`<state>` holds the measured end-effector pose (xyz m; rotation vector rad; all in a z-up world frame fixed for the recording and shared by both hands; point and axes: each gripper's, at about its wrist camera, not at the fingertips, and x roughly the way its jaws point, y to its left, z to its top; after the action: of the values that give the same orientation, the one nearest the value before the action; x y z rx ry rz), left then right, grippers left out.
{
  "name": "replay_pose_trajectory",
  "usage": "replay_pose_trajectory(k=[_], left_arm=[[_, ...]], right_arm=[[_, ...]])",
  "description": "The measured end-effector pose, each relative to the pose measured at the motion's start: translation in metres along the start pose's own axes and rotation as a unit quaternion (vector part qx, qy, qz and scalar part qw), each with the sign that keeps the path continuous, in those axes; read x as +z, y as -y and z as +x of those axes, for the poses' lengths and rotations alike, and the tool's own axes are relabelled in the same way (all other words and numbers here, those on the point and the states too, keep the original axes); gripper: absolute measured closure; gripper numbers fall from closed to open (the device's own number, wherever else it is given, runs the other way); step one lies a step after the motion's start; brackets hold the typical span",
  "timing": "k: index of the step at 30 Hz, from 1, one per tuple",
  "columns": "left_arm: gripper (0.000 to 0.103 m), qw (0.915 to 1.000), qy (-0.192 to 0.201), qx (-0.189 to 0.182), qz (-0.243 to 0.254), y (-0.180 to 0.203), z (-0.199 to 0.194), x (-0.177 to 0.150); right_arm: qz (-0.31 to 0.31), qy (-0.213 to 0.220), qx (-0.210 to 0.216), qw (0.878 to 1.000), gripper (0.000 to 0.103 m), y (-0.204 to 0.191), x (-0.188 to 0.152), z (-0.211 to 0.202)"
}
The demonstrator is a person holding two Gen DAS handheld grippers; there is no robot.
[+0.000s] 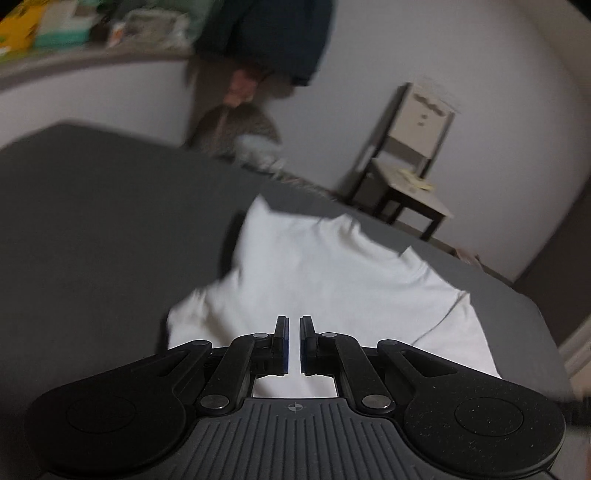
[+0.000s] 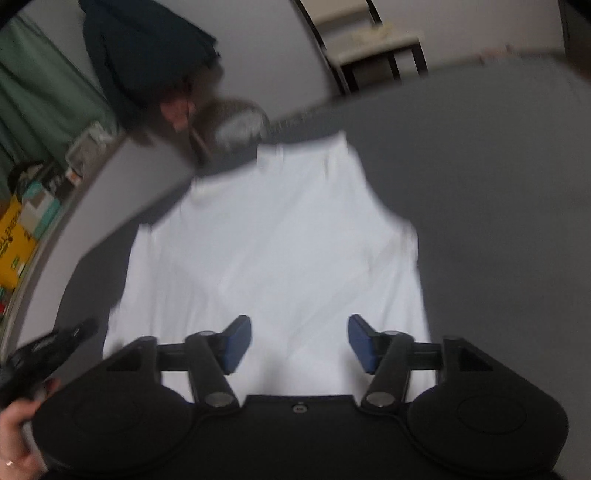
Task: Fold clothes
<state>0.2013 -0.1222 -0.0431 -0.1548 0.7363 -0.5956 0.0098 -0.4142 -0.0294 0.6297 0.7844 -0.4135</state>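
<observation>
A white garment (image 1: 325, 280) lies spread flat on the dark grey table (image 1: 92, 229); a sleeve or folded edge with a seam shows at its right side. My left gripper (image 1: 294, 341) hovers over the garment's near part, its jaws almost together with only a thin slit, and I see no cloth pinched between them. In the right wrist view the same white garment (image 2: 273, 243) fills the middle, and my right gripper (image 2: 299, 343) stands wide open above its near edge, blue pads (image 2: 236, 343) empty. The left gripper's body (image 2: 51, 347) shows at lower left, held by a hand (image 2: 14, 435).
A person in a dark top (image 1: 266, 33) stands beyond the table's far edge, holding a greyish item (image 1: 240, 125). A wooden chair (image 1: 410, 158) stands by the white wall. A shelf with yellow and green boxes (image 2: 14, 236) runs along the left. Grey tabletop (image 2: 498, 221) stretches right of the garment.
</observation>
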Motion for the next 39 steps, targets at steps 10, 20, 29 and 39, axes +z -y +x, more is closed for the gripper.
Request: replay_pose_trajectory(k=[10,20,29,39], left_arm=[[0.021,0.9947,-0.02,0.009,0.101,-0.006,0.087,0.086],[0.022,0.9889,-0.061,0.073,0.114,-0.022,0.174,0.132],[0.053,0.9834,-0.106,0.055,0.137,-0.013,0.215,0.136],[0.052,0.9545,-0.083,0.012,0.286,0.036,0.223,0.141]], right_arm=[[-0.111,0.068,-0.002,0.991,0.021,0.015,0.11,0.053],[-0.163,0.001,-0.001,0.987,0.015,0.033,0.176,0.117],[-0.158,-0.056,0.014,0.986,0.037,0.048,0.2,0.152],[-0.31,-0.076,0.054,0.946,0.038,-0.013,0.188,0.173]])
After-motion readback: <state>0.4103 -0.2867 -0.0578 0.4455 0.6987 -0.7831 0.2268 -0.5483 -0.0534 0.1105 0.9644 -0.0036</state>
